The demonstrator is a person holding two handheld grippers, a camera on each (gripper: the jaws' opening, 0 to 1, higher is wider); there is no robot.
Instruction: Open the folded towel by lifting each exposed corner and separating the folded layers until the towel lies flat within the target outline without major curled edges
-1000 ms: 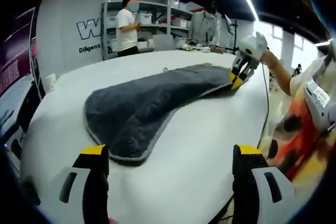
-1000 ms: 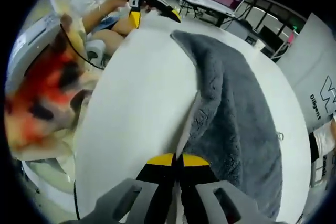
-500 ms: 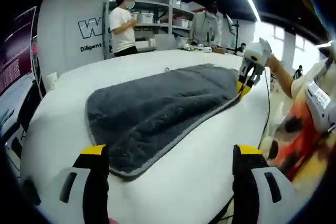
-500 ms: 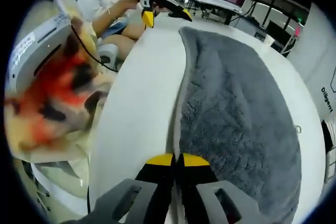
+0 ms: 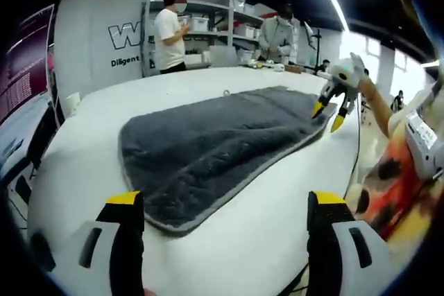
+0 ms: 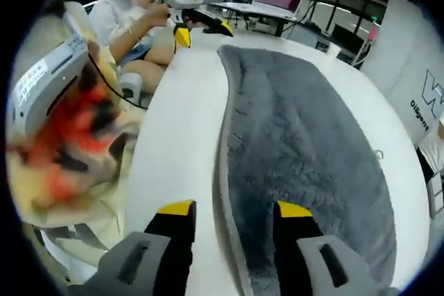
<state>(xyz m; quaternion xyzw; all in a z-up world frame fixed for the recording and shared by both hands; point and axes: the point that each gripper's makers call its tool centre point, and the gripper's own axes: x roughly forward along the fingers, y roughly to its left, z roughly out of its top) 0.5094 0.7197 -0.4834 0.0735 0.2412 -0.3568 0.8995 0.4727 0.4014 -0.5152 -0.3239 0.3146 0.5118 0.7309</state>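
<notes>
A dark grey towel [image 5: 208,143] lies spread out on the round white table [image 5: 263,227], its pale hem running along the near side. My left gripper [image 5: 225,237] is open and held above the table just short of the towel's near corner, with nothing between its jaws. At the towel's far right corner is my right gripper [image 5: 327,117], open, its yellow tips apart. In the right gripper view the towel [image 6: 298,143] stretches away from me and its hem passes between the jaws of my open right gripper [image 6: 236,213]. The left gripper [image 6: 205,32] hovers at the far end.
A hanging loop [image 6: 378,154] sticks out of the towel's far edge. The person holding the grippers sits at the table's edge in orange-patterned clothes [image 6: 69,143]. Two people [image 5: 168,29] stand by shelves [image 5: 208,25] behind the table. A white cup [image 5: 71,104] stands at the left rim.
My right gripper has opened and let go of the towel's corner. The towel has been drawn wider and now lies flatter on the table.
</notes>
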